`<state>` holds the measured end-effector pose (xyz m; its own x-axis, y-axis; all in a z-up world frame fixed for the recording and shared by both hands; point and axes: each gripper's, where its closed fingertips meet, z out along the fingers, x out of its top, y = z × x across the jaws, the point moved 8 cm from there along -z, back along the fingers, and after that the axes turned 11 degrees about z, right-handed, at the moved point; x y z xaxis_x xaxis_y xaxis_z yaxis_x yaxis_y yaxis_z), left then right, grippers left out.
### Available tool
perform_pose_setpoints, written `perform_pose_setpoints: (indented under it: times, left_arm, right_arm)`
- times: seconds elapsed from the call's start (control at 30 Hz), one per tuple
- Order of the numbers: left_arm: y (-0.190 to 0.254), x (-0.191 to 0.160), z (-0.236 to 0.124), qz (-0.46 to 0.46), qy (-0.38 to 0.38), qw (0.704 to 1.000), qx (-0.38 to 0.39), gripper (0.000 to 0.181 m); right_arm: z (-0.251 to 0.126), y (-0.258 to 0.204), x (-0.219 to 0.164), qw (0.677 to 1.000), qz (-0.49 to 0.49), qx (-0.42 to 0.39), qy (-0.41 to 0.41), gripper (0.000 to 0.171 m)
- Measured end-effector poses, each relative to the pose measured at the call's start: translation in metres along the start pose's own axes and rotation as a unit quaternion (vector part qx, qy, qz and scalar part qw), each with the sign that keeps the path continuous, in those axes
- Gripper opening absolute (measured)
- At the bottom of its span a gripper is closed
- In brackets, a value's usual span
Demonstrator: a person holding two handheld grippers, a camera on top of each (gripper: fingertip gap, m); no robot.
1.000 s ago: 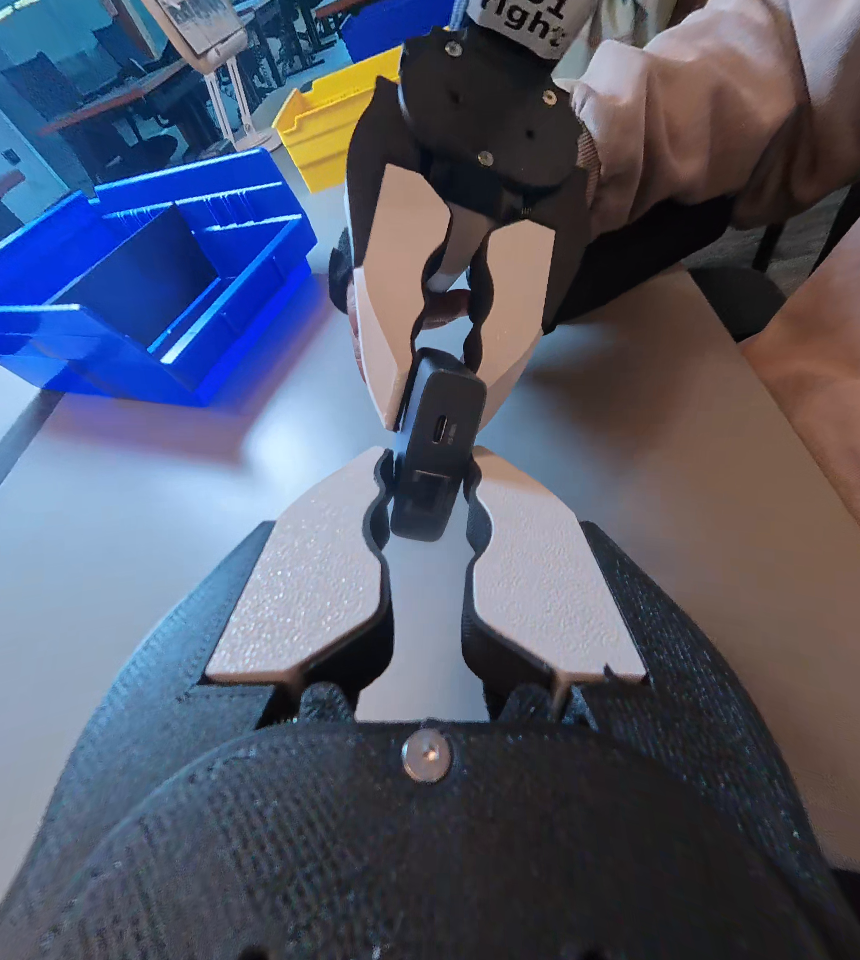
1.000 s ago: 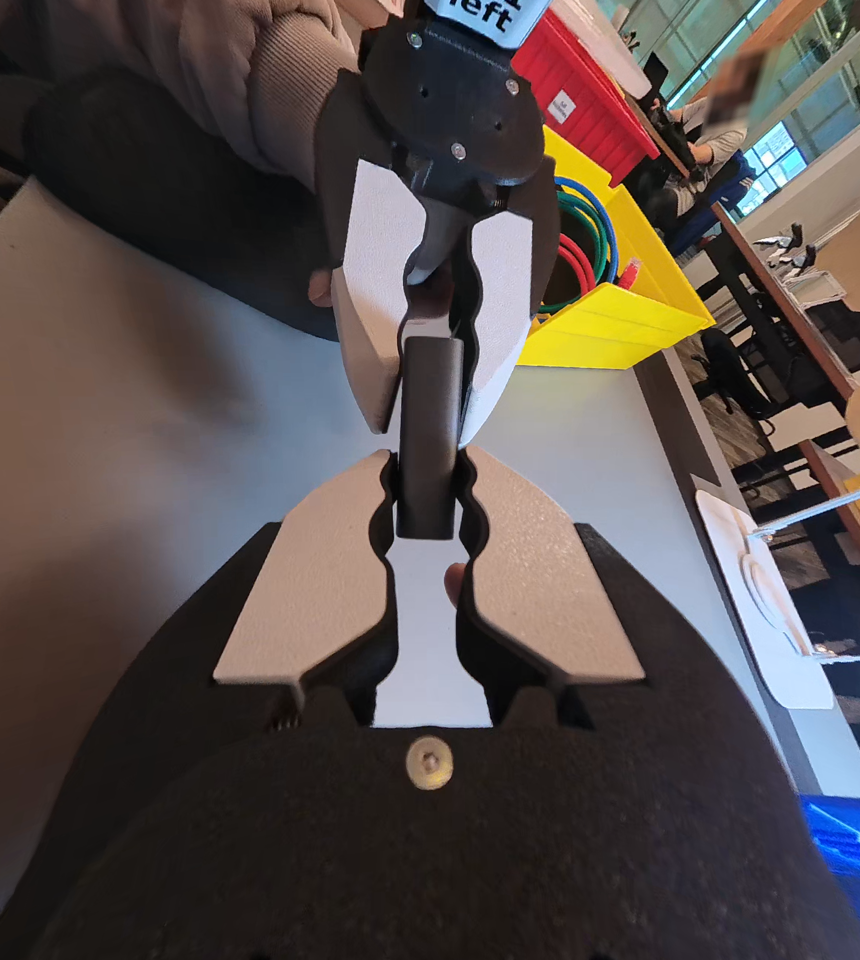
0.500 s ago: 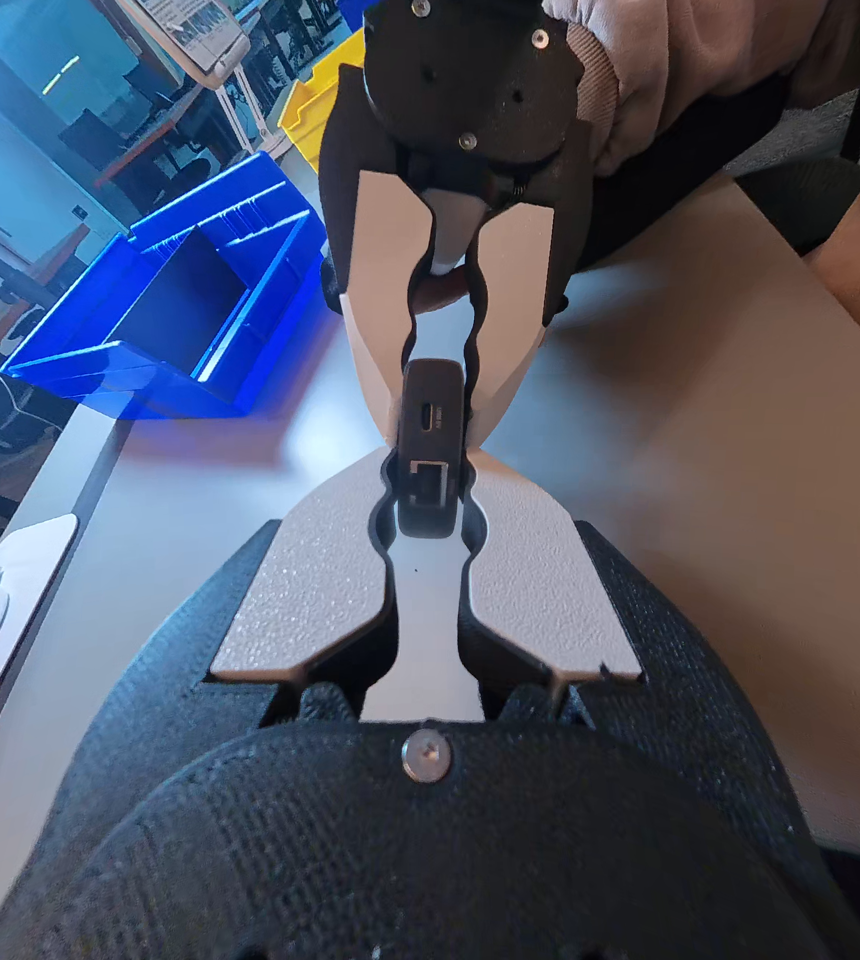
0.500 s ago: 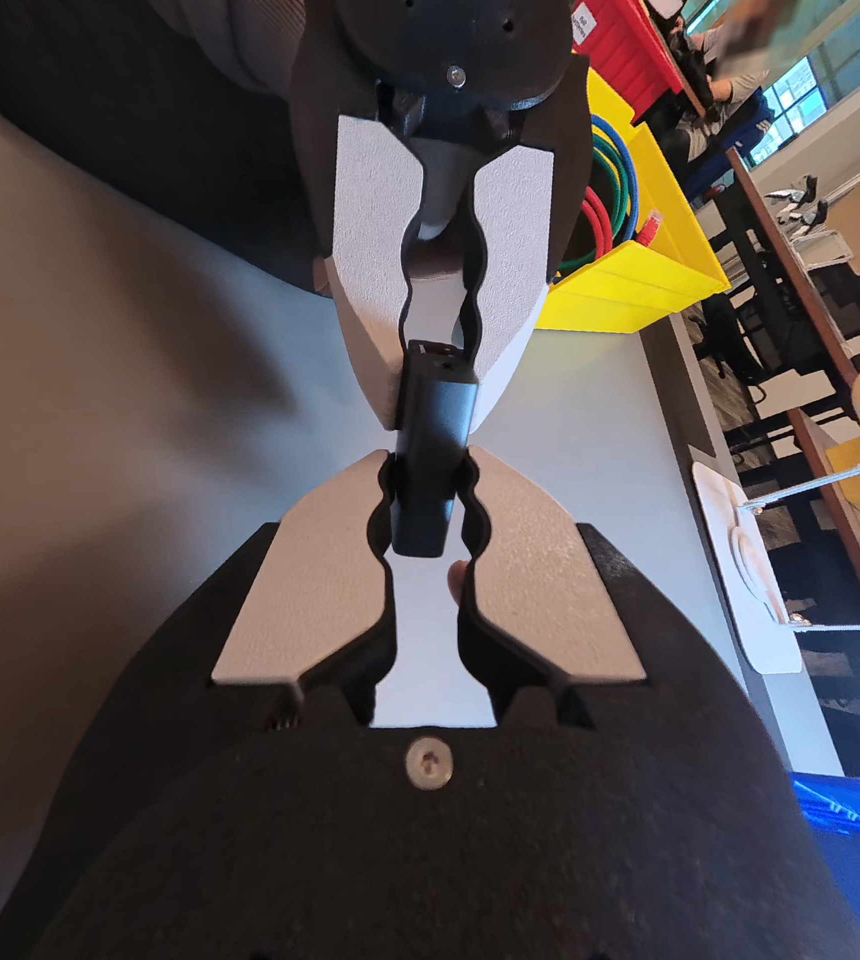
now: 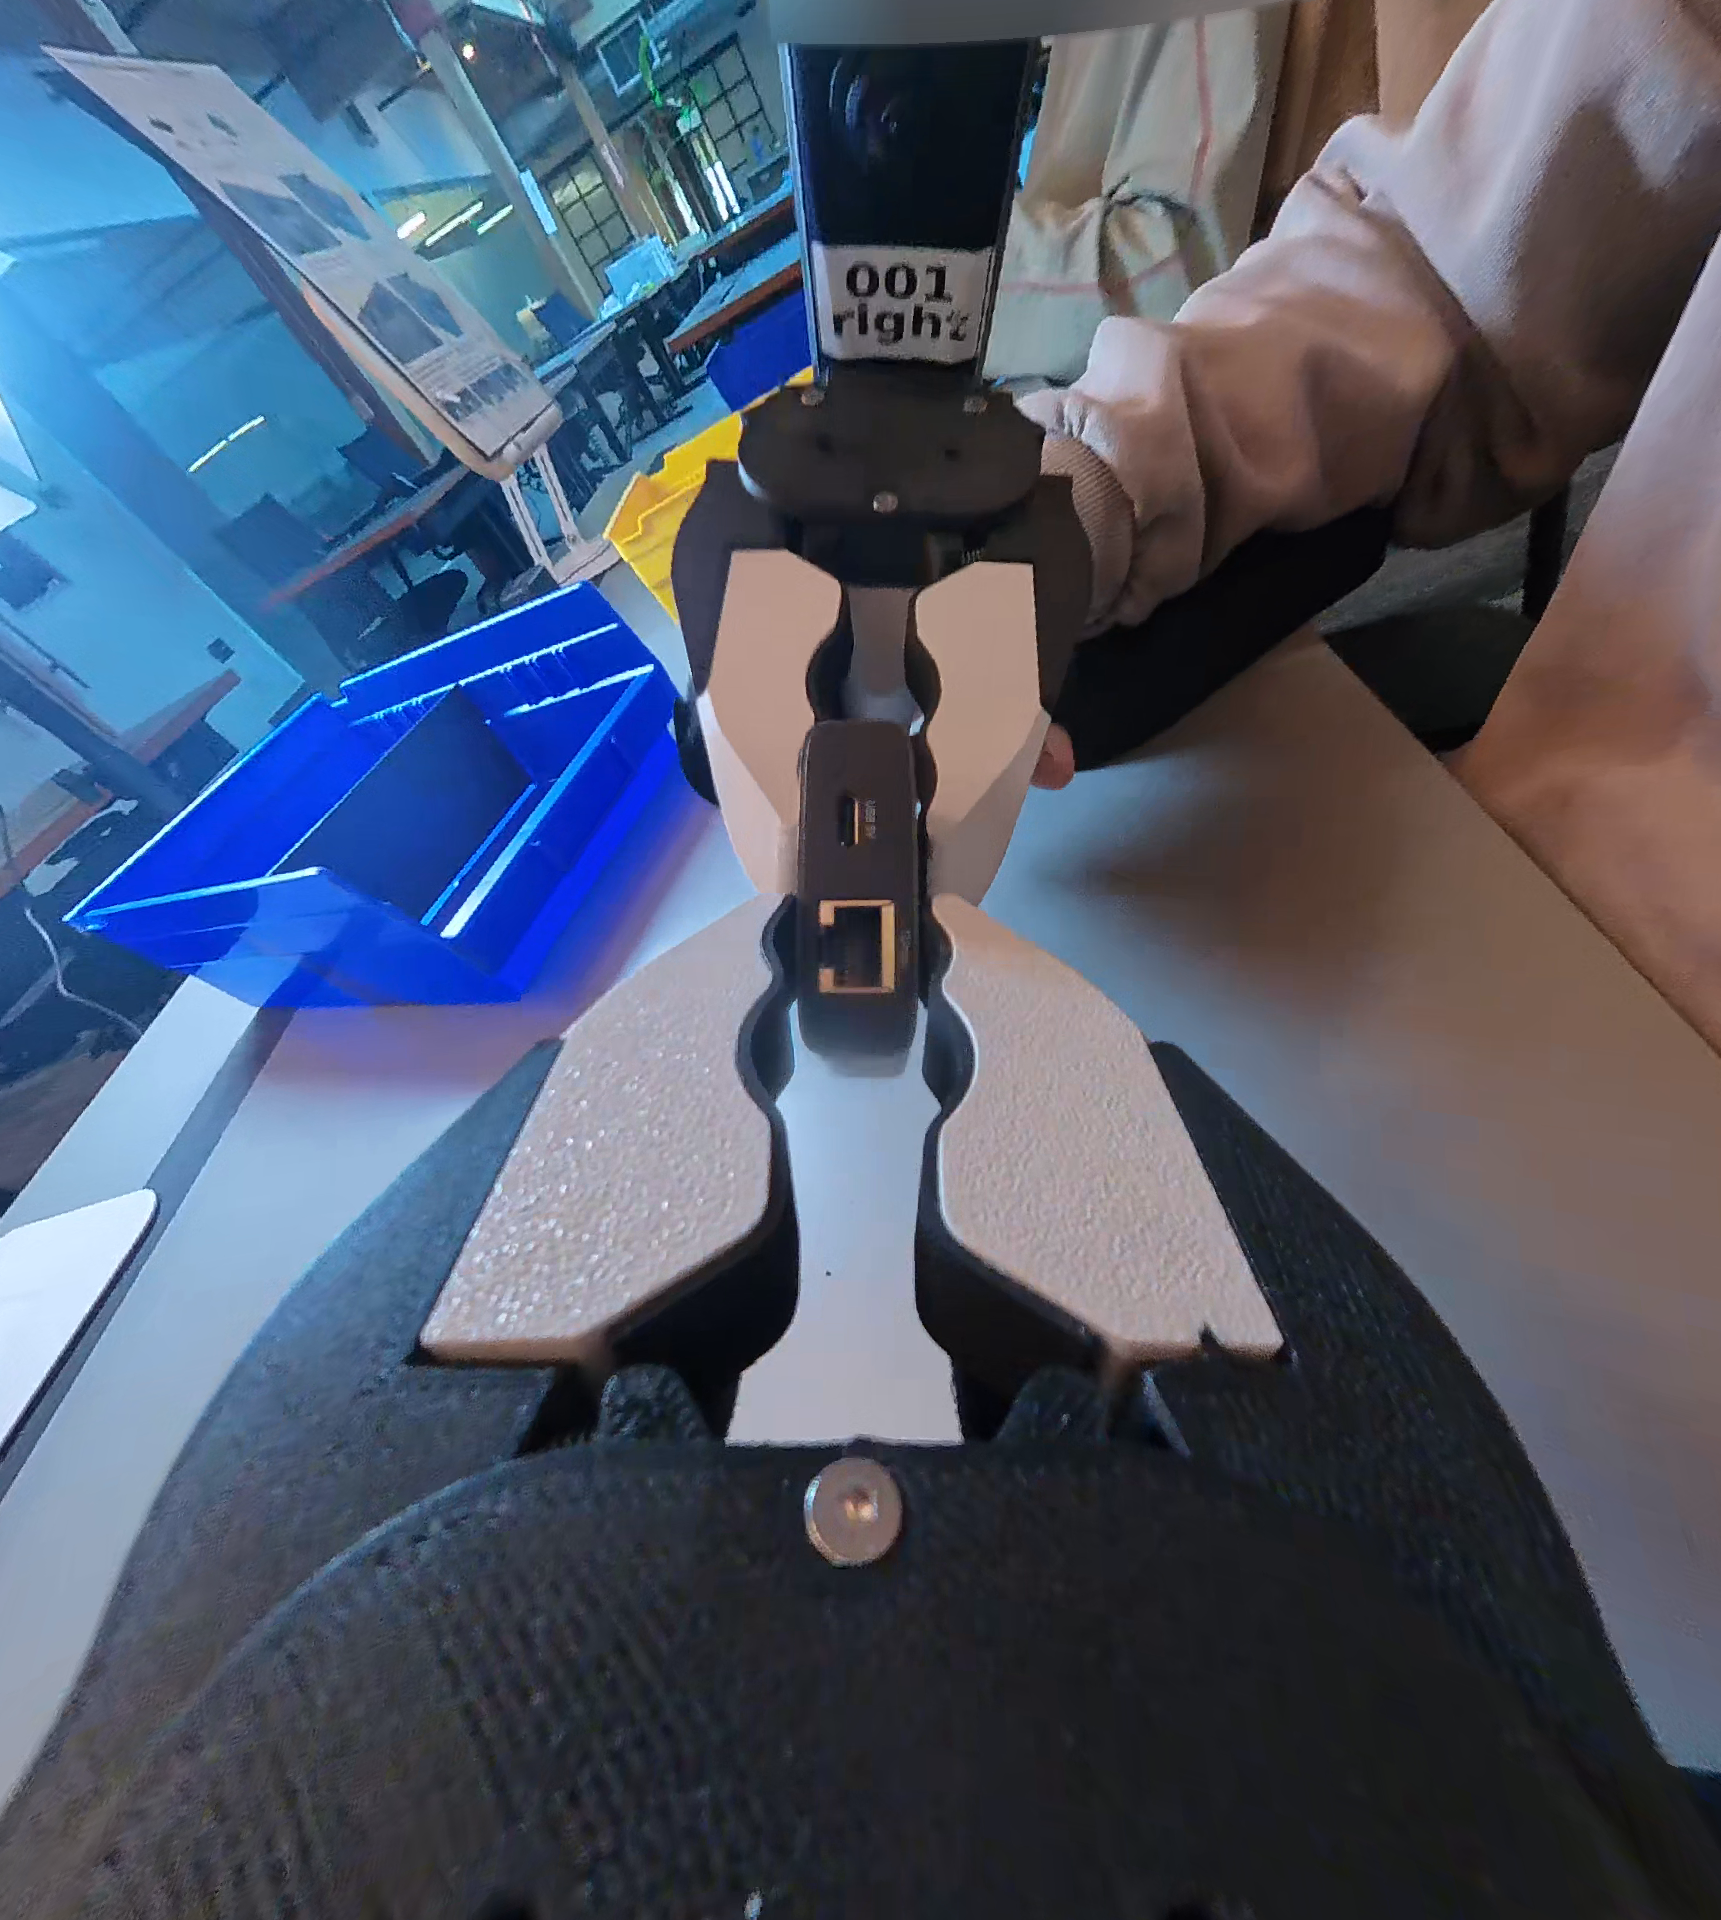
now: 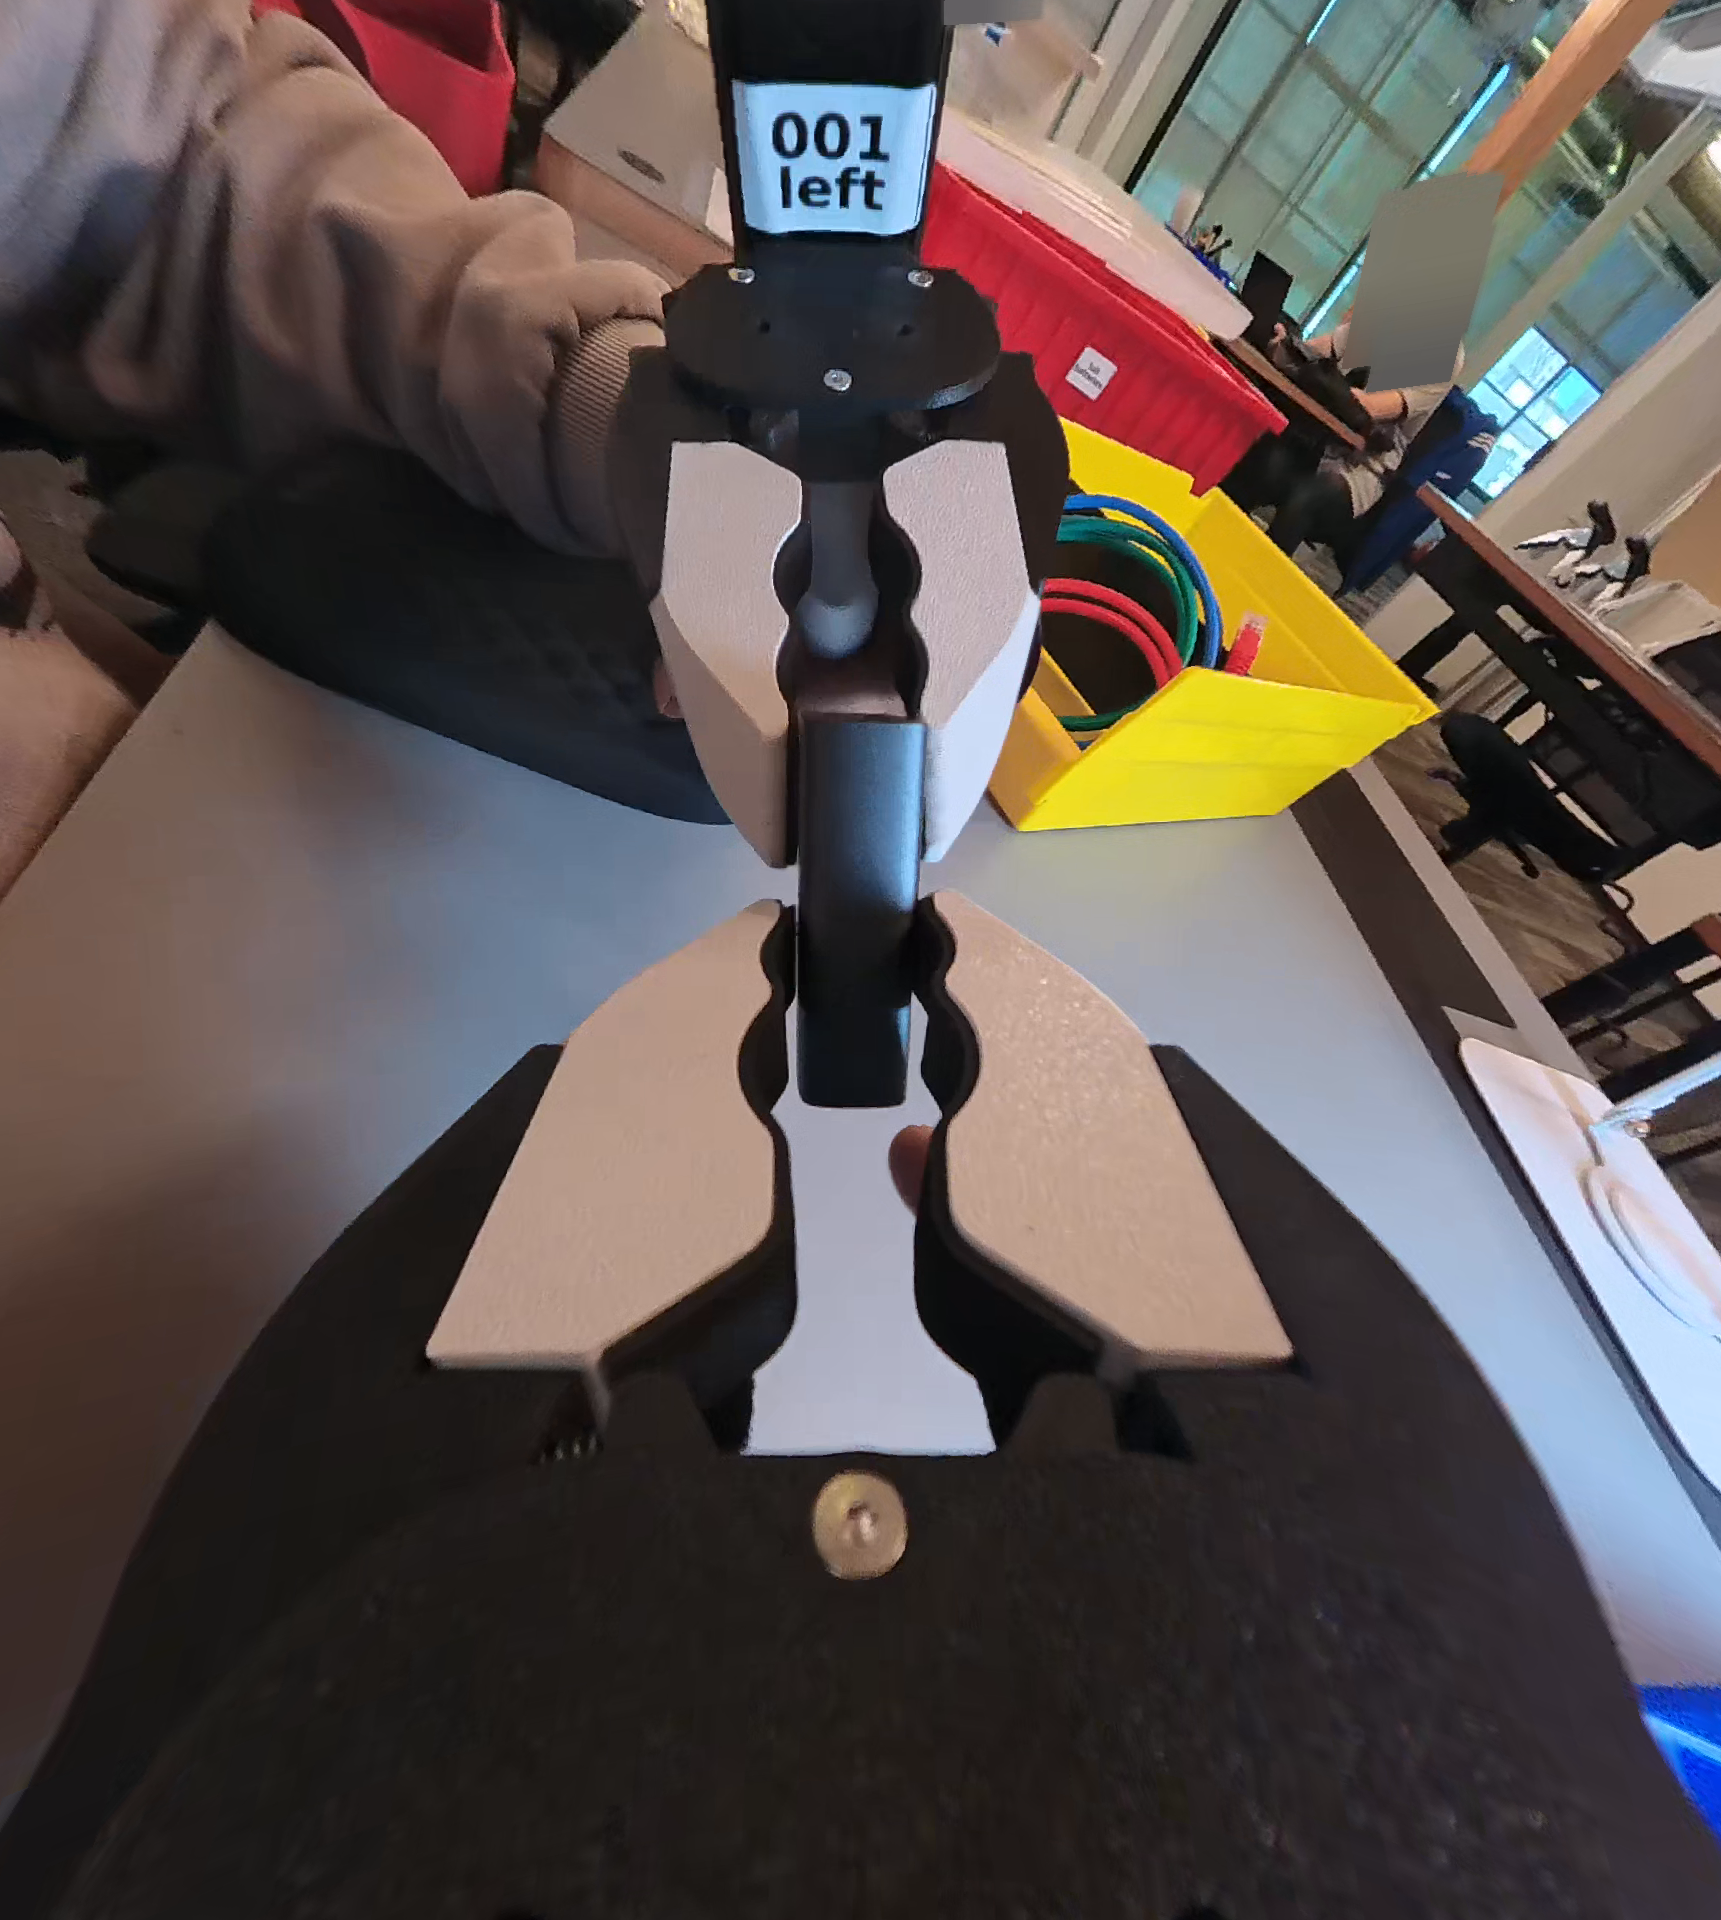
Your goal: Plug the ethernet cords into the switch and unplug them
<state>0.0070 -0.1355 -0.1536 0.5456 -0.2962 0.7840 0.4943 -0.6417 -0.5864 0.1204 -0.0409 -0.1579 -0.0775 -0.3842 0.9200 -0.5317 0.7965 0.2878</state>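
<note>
A small black switch (image 5: 856, 821) is held in the air above the grey table (image 5: 1303, 1039), between my two grippers. My left gripper (image 5: 856, 940) is shut on its near end, where one empty ethernet port (image 5: 858, 945) faces the camera. My right gripper (image 5: 861, 868) comes from the far side and is shut on the other end. In the right wrist view the switch (image 6: 854, 831) shows a plain black side, with my right gripper (image 6: 856, 930) shut on it and my left gripper (image 6: 856, 727) opposite. Coiled ethernet cords (image 6: 1142, 613) lie in a yellow bin (image 6: 1220, 748). No cord is plugged in.
An empty blue bin (image 5: 388, 831) stands on the table at the left of the left wrist view. A red bin (image 6: 1095, 312) sits behind the yellow one. A white stand base (image 6: 1614, 1247) lies near the table edge. A person's sleeves are close behind both grippers. The grippers are tip to tip, or close to it.
Both grippers stay shut on the switch. They have levelled out and the switch has turned, so its ethernet port now faces the left wrist camera squarely.
</note>
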Motion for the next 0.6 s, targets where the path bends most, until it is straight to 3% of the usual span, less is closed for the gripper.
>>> perform_pose_setpoints:
  times: [0.2, 0.43, 0.6]
  left_arm:
    - [0.000, 0.002, -0.002, -0.011, 0.024, 1.000, -0.008, 0.021]
    - [-0.017, -0.001, -0.013, -0.043, 0.003, 0.999, 0.011, 0.025]
    - [-0.081, -0.003, -0.078, -0.077, -0.089, 0.980, 0.162, 0.033]
  right_arm:
    - [0.004, -0.002, -0.004, 1.000, 0.014, 0.012, 0.006, 0.024]
    - [-0.001, 0.006, 0.006, 0.999, -0.011, -0.040, -0.020, 0.021]
    - [-0.015, 0.031, -0.003, 0.993, -0.005, -0.115, -0.041, 0.021]
